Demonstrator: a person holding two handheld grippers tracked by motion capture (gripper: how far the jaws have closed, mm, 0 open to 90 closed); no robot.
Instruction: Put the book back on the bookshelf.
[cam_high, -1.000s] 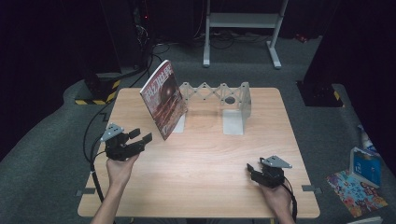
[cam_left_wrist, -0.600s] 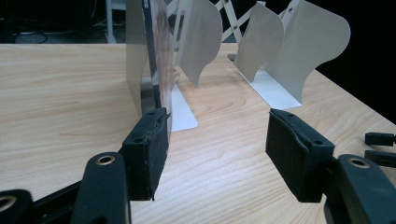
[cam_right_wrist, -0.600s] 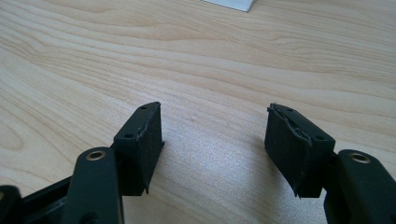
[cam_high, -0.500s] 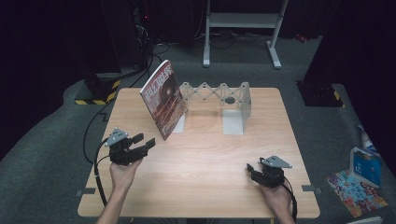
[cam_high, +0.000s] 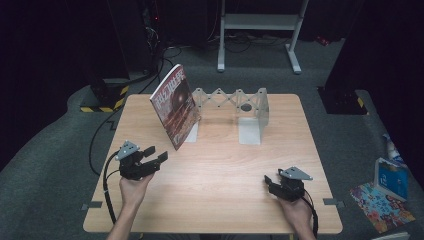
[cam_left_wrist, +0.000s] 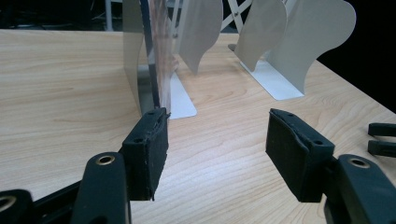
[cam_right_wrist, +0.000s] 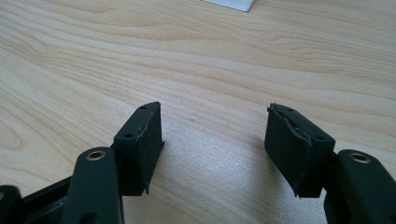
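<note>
A person stands at the near edge of a pale wooden table (cam_high: 215, 165), with both forearms reaching in over it and a black two-jaw gripper in each hand.

The left gripper (cam_high: 156, 154) is held just above the table on the near left. The left hand (cam_high: 134, 184) wraps its body from underneath, and the wrist is angled so the jaws point away and to the right, toward a magazine (cam_high: 174, 104). The jaws are released, spread apart with nothing between them. In the left gripper view the gap between its pads (cam_left_wrist: 148, 149) shows bare wood, and the lower edge of the magazine (cam_left_wrist: 156, 60) stands just beyond the left-hand pad, apart from it.

The magazine stands nearly upright on the far left part of the table, leaning against the left end of a white metal bookend rack (cam_high: 235, 102) with a zigzag lattice. Its cover is reddish brown with a dark round picture. There is large lettering along the top of the cover, too small and slanted to read.

The right gripper (cam_high: 270, 183) sits low over the near right part of the table, well apart from the rack. The right hand (cam_high: 296, 210) grips it from behind, jaws pointing left. In the right gripper view its jaws are also released, with plain wood grain between them.
</note>
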